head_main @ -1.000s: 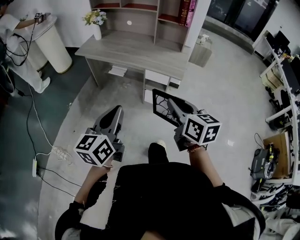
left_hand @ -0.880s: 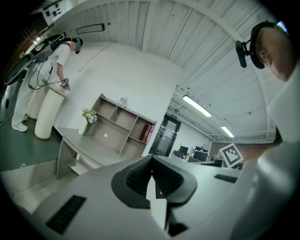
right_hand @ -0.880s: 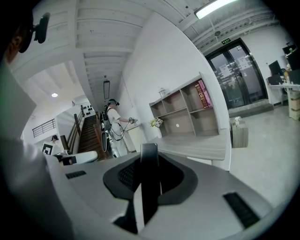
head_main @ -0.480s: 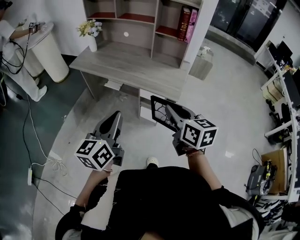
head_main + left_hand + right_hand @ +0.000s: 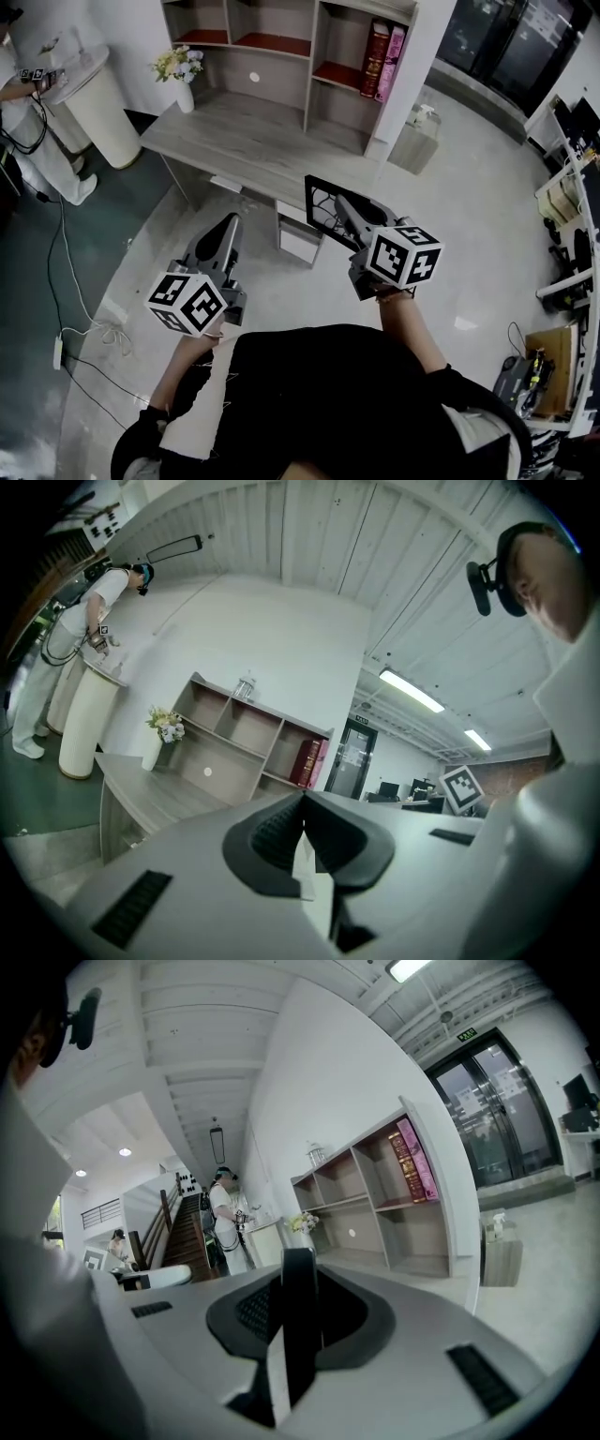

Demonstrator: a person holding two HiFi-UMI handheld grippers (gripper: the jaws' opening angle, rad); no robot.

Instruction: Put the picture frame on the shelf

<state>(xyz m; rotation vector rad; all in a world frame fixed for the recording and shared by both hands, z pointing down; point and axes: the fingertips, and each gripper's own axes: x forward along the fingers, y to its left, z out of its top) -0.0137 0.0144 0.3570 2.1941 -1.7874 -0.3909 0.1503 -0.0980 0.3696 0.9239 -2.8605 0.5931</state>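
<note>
Since the earlier head view, the desk (image 5: 253, 141) and the shelf (image 5: 309, 56) have shifted lower in the picture and more of the shelf's compartments show. Both grippers have been carried toward them side by side.

**Grip state**
- Right gripper (image 5: 342, 204): jaws closed on the picture frame (image 5: 323, 211), pads pressing both of its faces.
- Left gripper (image 5: 230, 220): jaws fully together, nothing between them.

**View comparison**
- Head view: shows the picture frame's open black outline and its place in the air, short of the desk's front edge and well apart from the shelf.
- Right gripper view: shows the picture frame (image 5: 300, 1297) edge-on as a thin dark strip between the jaws. It also shows a staircase (image 5: 187, 1232) and a standing person (image 5: 225, 1218), both outside the head view.
- Left gripper view: shows the closed pads (image 5: 281, 832), a bottle (image 5: 245, 686) on top of the shelf (image 5: 253, 738), and the books (image 5: 309, 761) in its right compartment.

**Orientation of the picture frame**
- Stands on edge, clamped edge running up and down.
- Its plane lines up with the gripper's pointing direction, toward the shelf.
- The visible face turns toward the left gripper.
- Which side is the longer cannot be settled.
</note>
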